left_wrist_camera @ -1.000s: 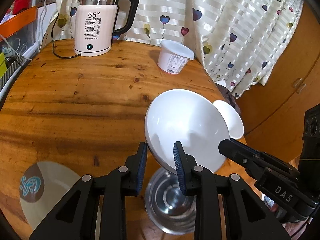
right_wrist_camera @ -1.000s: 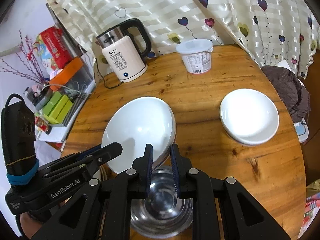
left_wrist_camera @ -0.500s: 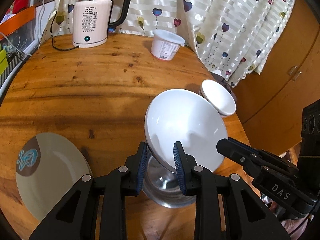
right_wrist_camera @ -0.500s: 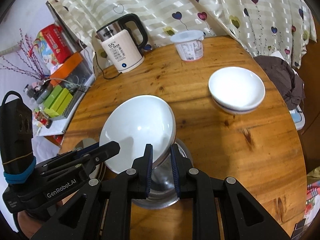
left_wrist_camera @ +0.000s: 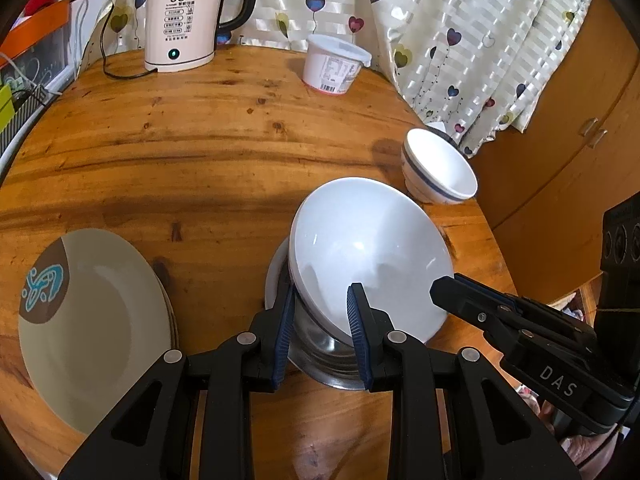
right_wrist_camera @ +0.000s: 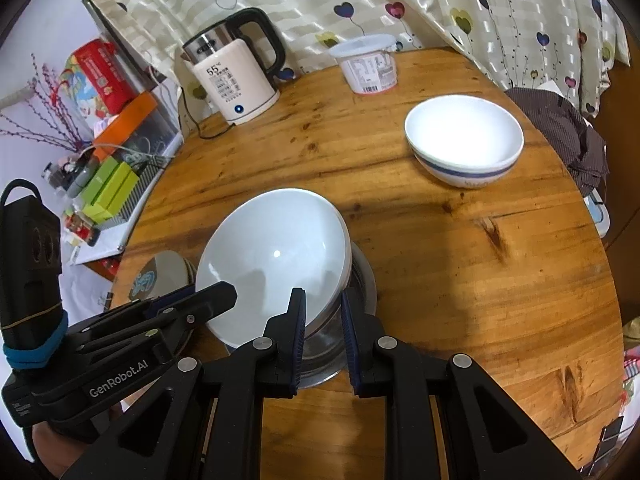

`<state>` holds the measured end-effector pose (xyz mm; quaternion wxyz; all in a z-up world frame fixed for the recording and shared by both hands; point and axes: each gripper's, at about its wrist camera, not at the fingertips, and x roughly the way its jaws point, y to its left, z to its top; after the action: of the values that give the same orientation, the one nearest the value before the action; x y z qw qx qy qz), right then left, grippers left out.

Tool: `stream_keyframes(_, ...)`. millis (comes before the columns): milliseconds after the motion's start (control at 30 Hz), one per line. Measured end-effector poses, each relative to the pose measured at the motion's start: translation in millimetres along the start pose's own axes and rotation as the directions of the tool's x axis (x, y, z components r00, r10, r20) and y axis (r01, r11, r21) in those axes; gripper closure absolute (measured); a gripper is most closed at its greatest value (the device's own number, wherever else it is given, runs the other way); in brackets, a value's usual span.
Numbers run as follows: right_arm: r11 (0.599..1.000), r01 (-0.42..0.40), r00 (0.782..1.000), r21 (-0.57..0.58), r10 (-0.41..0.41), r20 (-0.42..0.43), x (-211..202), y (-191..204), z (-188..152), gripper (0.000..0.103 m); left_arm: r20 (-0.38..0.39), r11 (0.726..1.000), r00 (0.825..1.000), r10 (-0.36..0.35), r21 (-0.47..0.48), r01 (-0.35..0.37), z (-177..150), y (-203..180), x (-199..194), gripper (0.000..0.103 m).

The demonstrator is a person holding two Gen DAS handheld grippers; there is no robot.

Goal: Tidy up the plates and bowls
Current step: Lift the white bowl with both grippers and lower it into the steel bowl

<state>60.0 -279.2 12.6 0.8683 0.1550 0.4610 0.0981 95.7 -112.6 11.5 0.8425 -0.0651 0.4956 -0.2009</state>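
Note:
A large white bowl (left_wrist_camera: pixel 368 256) is held tilted by both grippers over a steel bowl (left_wrist_camera: pixel 320 356) on the wooden table. My left gripper (left_wrist_camera: pixel 320 316) is shut on the white bowl's near rim. My right gripper (right_wrist_camera: pixel 323 316) is shut on the opposite rim of the same bowl (right_wrist_camera: pixel 276 256), with the steel bowl (right_wrist_camera: pixel 356 292) just under it. The white bowl's lower edge reaches into the steel bowl. A stack of white bowls with a blue stripe (right_wrist_camera: pixel 464 144) stands at the right, also in the left wrist view (left_wrist_camera: pixel 438 168). Beige plates (left_wrist_camera: pixel 92 320) are stacked at the left.
An electric kettle (left_wrist_camera: pixel 180 20) with its cord and a white lidded tub (left_wrist_camera: pixel 332 66) stand at the table's far side by the curtain. Boxes and clutter (right_wrist_camera: pixel 108 176) sit off the table's left edge. A dark cloth (right_wrist_camera: pixel 560 128) lies beyond the right edge.
Both grippers have lowered with the white bowl, bringing it down onto the steel bowl. The table, plates and striped bowls now appear closer.

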Motion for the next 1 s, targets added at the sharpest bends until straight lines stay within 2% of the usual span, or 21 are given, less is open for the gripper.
stream_keyframes(433,1.000,0.006,0.999,0.005,-0.006,-0.046,9,-6,-5,0.085,-0.044,1.000,0.999,0.004,-0.009,-0.005,-6,1,11,0.075)
stream_keyframes(1000,1.000,0.005,0.998,0.001,-0.005,-0.058,11,-4,-4,0.082,-0.043,1.000,0.999,0.002,-0.015,-0.003,-8,3,10,0.073)
